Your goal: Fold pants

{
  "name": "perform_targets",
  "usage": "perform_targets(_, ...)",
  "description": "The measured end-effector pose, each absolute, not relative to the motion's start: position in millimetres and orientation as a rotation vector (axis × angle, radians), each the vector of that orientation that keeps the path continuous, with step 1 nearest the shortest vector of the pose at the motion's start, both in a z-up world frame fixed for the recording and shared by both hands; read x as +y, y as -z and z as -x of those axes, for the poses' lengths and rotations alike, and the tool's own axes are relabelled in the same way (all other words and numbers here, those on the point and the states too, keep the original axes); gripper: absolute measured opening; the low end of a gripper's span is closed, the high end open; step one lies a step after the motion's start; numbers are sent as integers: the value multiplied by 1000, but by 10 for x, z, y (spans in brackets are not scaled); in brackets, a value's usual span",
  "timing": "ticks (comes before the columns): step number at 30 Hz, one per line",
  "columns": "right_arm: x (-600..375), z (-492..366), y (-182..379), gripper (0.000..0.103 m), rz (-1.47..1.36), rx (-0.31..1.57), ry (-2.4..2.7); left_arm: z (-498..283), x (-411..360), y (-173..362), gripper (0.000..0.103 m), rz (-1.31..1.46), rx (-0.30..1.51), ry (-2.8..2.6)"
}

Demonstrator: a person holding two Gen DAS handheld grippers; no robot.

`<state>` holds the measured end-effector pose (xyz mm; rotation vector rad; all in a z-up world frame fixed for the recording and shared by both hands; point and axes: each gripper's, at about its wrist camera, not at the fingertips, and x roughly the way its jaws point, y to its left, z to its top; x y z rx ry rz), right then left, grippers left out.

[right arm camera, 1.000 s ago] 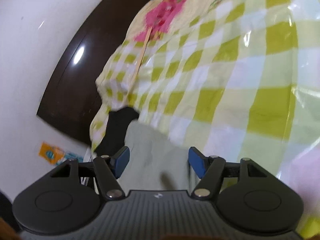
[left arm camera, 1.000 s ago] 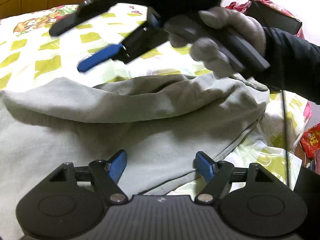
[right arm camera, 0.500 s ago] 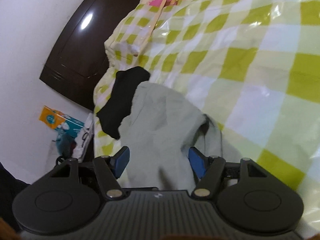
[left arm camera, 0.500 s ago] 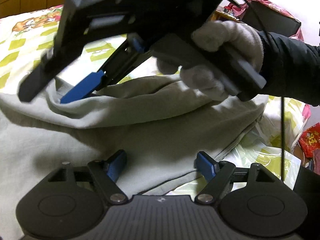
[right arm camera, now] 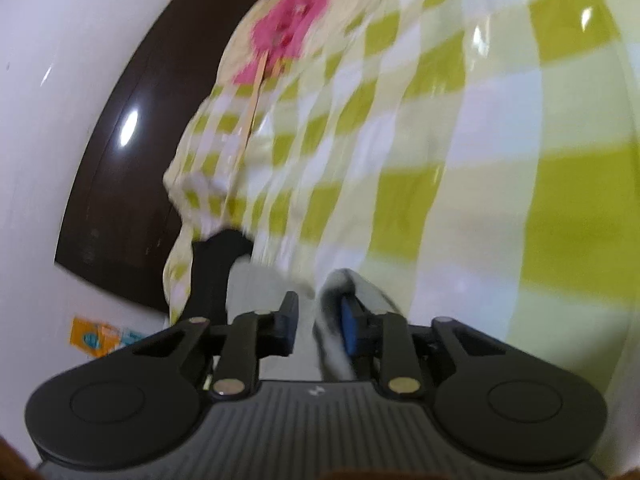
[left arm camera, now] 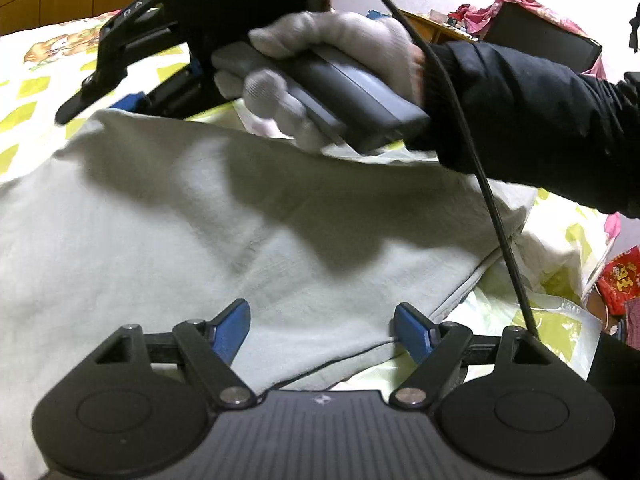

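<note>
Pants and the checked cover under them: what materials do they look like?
Pants: pale grey-green woven cloth, likely cotton, matte; soft creases and a stitched hem show.
Checked cover: looks like plastic-coated or vinyl sheet, though it could be clear film over cloth; glossy, with bright glare streaks and crinkles.

Checked bed cover (right arm camera: 460, 128), grey pants (left arm camera: 200, 240) on it

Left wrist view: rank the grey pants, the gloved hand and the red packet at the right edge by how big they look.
1. Grey pants, largest.
2. Gloved hand, enlarged by nearness.
3. Red packet, smallest, partly cut off.
</note>
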<state>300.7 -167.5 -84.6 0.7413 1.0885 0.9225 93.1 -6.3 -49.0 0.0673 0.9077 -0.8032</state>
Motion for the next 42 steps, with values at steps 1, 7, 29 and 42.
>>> perform_targets(1,-1691,-3077,835,24,-737,1077,-908,-937,-66,490,91,-69,904,798)
perform_targets(7,-1624,-3298,764,26,-614,1110,-905,-916,-104,517,93,-92,908,790)
perform_targets(29,-3986,-652,363,46,-631,903,-203,-865,-805,106,92,-230,848,851)
perform_targets(42,-4665,-56,497,52,-819,793,-75,-640,-1587,122,92,-362,885,991)
